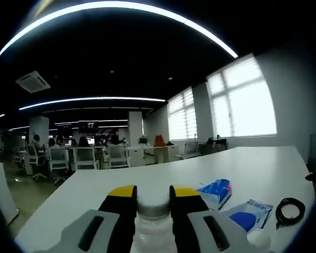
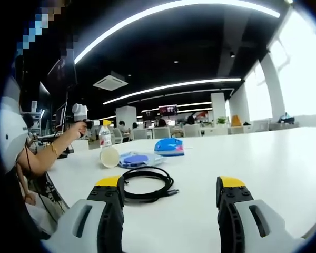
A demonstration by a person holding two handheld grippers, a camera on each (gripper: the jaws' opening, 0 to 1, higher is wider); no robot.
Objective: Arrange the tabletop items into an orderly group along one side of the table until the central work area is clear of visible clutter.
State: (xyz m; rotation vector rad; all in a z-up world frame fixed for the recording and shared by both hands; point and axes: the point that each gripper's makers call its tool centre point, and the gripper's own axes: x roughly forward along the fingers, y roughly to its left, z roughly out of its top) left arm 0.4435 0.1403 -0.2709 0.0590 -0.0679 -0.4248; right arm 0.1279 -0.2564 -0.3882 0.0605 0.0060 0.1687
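In the left gripper view we see the left gripper [image 1: 154, 199] with its two fingers [image 1: 121, 211] closed snugly on a clear bottle [image 1: 154, 226]. The bottle's pale cap sits right between the yellow tips of the fingers, touching both. The bottle looks lifted above the white surface [image 1: 147, 179], and in the right gripper view we see it [image 2: 105, 136] far off, held up at the end of a person's arm [image 2: 52, 153]. On the surface, to the right of the left fingers, lies a blue packet [image 1: 217, 191]. Just beside that lies a flat white and blue pouch [image 1: 248, 215], and next to the pouch is a coiled black cable [image 1: 289, 211]. In the right gripper view we see the right gripper [image 2: 171, 192] with its fingers [image 2: 111, 211] spread wide apart and holding nothing. The black cable [image 2: 146, 185] lies on the surface [image 2: 263, 158] between those fingers and a little ahead of them, closer to the left one, and we cannot tell if it touches it. Behind the cable lies the flat pouch [image 2: 137, 158], with a white paper cup [image 2: 109, 156] on its side just next to it. The blue packet [image 2: 169, 146] sits a bit farther back. All these things lie close together near one edge of the surface. Behind it is a big office with desks, chairs and bright windows.
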